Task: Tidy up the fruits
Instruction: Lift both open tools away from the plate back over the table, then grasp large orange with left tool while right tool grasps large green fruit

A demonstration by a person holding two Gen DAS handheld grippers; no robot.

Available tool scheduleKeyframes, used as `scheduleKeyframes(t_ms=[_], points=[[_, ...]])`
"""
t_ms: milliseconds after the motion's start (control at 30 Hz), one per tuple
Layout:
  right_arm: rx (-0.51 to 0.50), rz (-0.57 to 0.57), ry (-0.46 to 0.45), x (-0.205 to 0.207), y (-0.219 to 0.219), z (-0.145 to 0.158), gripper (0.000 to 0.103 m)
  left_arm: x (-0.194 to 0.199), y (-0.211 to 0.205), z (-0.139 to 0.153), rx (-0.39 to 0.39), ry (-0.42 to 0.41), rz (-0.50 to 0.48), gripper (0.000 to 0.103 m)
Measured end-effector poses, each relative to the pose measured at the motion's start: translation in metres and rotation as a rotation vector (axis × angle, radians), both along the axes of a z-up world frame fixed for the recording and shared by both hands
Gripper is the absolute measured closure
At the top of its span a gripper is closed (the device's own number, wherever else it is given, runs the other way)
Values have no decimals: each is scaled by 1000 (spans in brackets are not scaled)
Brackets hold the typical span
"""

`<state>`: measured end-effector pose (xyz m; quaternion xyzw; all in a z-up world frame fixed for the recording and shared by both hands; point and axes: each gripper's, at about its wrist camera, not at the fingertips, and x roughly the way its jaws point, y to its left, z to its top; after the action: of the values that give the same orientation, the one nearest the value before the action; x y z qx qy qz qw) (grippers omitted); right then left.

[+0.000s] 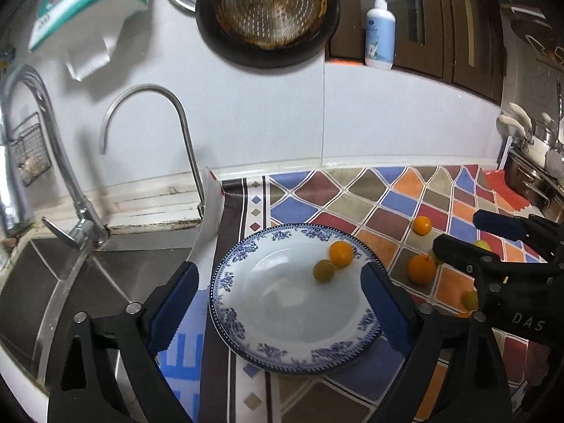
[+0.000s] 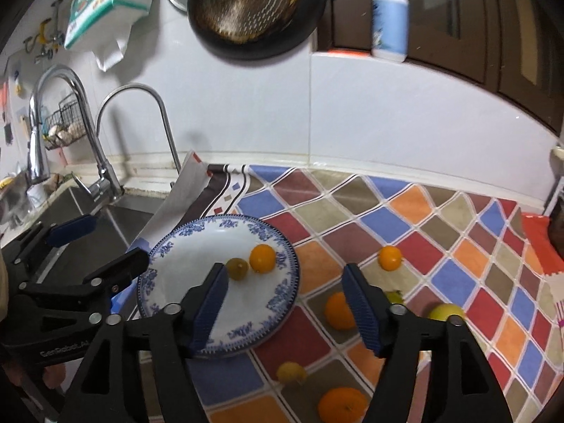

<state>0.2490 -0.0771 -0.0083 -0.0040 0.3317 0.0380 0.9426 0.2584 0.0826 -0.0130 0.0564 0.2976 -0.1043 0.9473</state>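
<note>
A blue-patterned white plate (image 2: 282, 282) sits flat on the counter, holding an orange (image 2: 262, 258) touching a smaller greenish fruit (image 2: 237, 268). Loose on the counter to its right lie three oranges (image 2: 390, 257) (image 2: 339, 310) (image 2: 342, 405) and yellow-green fruits (image 2: 446, 312) (image 2: 291, 372).

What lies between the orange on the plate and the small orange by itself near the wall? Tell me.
Nothing but the plate's blue rim and bare patterned cloth lies between the plated orange and the lone orange; the right wrist view shows it best.
</note>
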Motion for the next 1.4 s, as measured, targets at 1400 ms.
scheduleKeyframes(t_ms=[1400], points=[[3,-60,40,-103,-168,-37,27,-98,-160,-35,80,-7,-48,3]])
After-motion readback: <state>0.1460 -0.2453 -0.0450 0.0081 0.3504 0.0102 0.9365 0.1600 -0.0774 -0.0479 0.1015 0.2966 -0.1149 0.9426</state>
